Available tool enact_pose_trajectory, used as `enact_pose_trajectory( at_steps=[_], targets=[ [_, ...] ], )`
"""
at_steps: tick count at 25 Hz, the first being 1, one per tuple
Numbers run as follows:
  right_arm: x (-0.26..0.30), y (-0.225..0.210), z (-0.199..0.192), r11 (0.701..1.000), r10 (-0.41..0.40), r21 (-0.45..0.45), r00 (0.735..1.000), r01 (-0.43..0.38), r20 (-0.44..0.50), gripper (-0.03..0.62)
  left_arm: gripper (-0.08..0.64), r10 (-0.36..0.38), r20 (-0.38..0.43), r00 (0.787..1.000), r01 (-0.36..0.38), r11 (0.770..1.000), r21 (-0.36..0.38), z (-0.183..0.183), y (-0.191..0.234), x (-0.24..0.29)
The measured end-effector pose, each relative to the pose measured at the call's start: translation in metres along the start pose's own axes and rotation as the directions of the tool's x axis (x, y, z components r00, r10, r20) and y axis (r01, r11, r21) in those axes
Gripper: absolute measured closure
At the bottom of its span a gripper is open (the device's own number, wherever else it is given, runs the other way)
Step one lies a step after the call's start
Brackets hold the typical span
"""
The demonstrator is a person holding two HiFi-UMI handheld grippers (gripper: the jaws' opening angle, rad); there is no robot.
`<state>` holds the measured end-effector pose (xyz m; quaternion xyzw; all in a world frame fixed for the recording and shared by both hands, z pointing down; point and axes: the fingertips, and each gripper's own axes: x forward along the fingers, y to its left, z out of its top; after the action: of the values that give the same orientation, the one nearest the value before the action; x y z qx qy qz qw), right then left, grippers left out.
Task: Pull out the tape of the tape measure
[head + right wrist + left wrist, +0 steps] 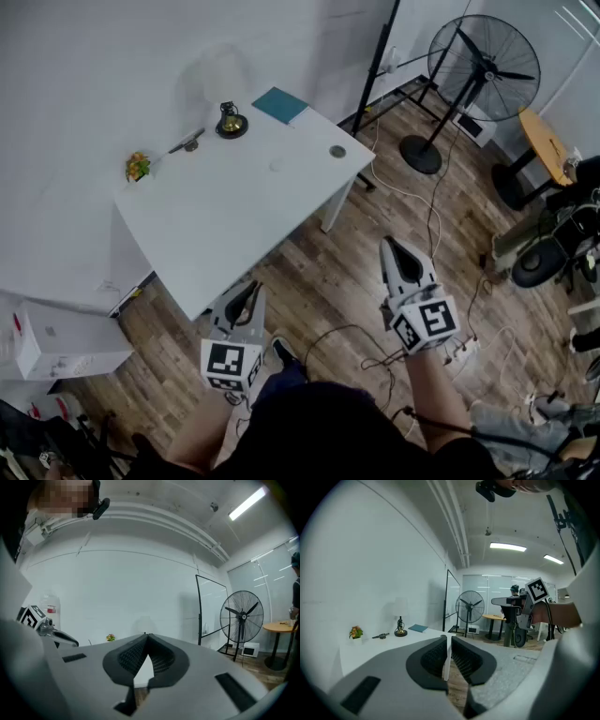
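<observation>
Head view, lower centre: left gripper (251, 289) barely apart, right gripper (389, 244) closed, both empty. We should open wider before reaching the round disc (337, 151), perhaps the tape measure, on the table (234, 220).

White table (234, 216), teal book (279, 104), brown plank floor (328, 281).

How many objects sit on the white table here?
5: a small flower ornament at the left corner, a dark tool, a brass figure on a black base, a teal book at the far corner, a round disc near the right edge. Smaller ones may be missed.
</observation>
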<state>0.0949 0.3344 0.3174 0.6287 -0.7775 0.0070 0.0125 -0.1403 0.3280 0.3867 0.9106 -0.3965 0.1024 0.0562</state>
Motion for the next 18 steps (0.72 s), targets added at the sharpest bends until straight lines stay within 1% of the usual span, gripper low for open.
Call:
enact_pose_trajectory(
  at_steps=[3,5,8,10,12,13,16,18],
  targets=[
    [-0.082,-0.006,-0.002,1.000,0.005,0.007,1.000,-0.005,0.016,0.588,0.531,0.000,-0.011,1.000,0.001,1.000,0.022,-0.007,-0.074,-0.037],
    [-0.141,-0.005,-0.007,1.000,0.011,0.020,1.000,-0.011,0.025,0.588,0.531,-0.002,-0.024,1.000,0.003,0.999,0.032,-0.018,-0.125,-0.065],
    [-0.226,0.002,-0.028,0.999,0.026,0.036,0.999,-0.027,0.019,0.588,0.531,-0.019,-0.070,0.997,0.022,0.999,0.041,-0.045,-0.197,-0.111],
    [-0.269,0.003,-0.047,0.999,0.023,0.048,1.000,-0.022,-0.016,0.588,0.531,-0.033,-0.089,0.996,0.038,0.997,0.062,-0.058,-0.234,-0.134],
    [-0.303,0.001,-0.063,0.996,0.013,0.089,0.998,-0.008,-0.055,0.588,0.531,-0.041,-0.096,0.995,0.050,0.994,0.094,-0.058,-0.259,-0.151],
    [-0.318,-0.001,-0.067,0.995,0.007,0.104,0.998,0.000,-0.066,0.588,0.531,-0.035,-0.086,0.996,0.044,0.993,0.110,-0.052,-0.265,-0.158],
    [-0.350,-0.006,-0.062,0.995,-0.015,0.102,0.998,0.021,-0.061,0.586,0.531,0.003,-0.036,0.999,0.001,0.992,0.124,-0.032,-0.273,-0.169],
    [-0.363,-0.007,-0.055,0.994,-0.022,0.103,0.999,0.027,-0.045,0.586,0.531,0.010,-0.018,1.000,-0.008,0.992,0.123,-0.024,-0.280,-0.176]
  ],
)
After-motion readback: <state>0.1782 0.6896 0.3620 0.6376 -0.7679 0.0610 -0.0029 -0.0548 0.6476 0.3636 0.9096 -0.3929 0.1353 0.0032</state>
